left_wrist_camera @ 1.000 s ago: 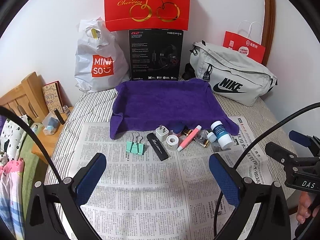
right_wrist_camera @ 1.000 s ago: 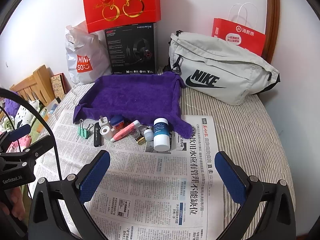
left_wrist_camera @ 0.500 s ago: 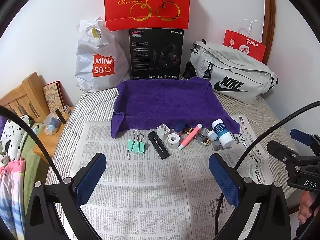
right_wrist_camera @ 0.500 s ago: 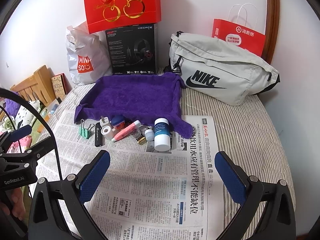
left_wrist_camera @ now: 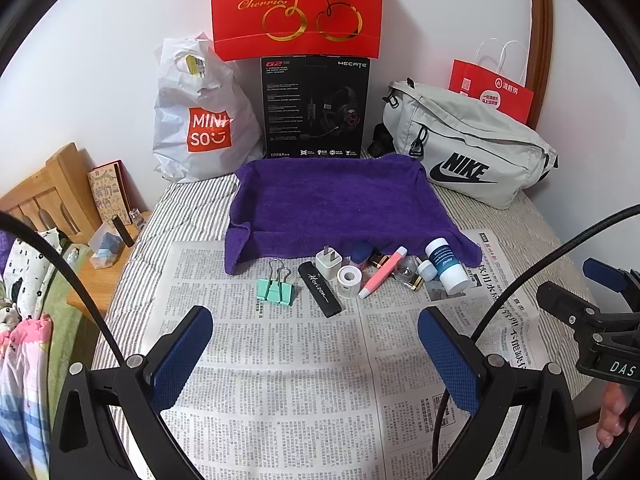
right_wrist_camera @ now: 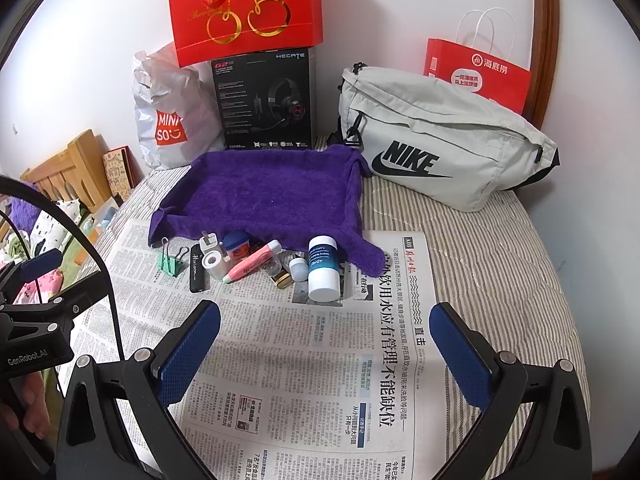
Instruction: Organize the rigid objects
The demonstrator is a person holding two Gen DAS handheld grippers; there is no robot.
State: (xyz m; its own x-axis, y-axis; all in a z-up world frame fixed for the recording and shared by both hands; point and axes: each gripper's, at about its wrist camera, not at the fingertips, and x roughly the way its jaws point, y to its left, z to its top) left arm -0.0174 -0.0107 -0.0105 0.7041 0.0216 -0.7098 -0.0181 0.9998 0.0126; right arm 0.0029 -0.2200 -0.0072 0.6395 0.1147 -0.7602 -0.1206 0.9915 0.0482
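A row of small items lies on newspaper (left_wrist_camera: 280,360) in front of a purple towel (left_wrist_camera: 340,200): green binder clips (left_wrist_camera: 275,291), a black bar (left_wrist_camera: 321,289), a white plug (left_wrist_camera: 328,265), a tape roll (left_wrist_camera: 349,280), a pink pen (left_wrist_camera: 382,272) and a white-and-blue bottle (left_wrist_camera: 446,266). In the right wrist view the same bottle (right_wrist_camera: 322,267) and pen (right_wrist_camera: 252,266) lie ahead. My left gripper (left_wrist_camera: 314,354) is open, well short of the row. The right gripper (right_wrist_camera: 324,348) is open too, with nothing between its fingers.
Along the wall behind the towel stand a white shopping bag (left_wrist_camera: 196,120), a black headset box (left_wrist_camera: 316,106) with a red gift bag (left_wrist_camera: 296,4) on top, a grey waist bag (left_wrist_camera: 468,144) and a red paper bag (left_wrist_camera: 496,92). A wooden bedside table (left_wrist_camera: 100,264) lies left.
Both views have drifted slightly; the items sit a touch higher in the frames. Nothing was gripped or moved, and both grippers stay open.
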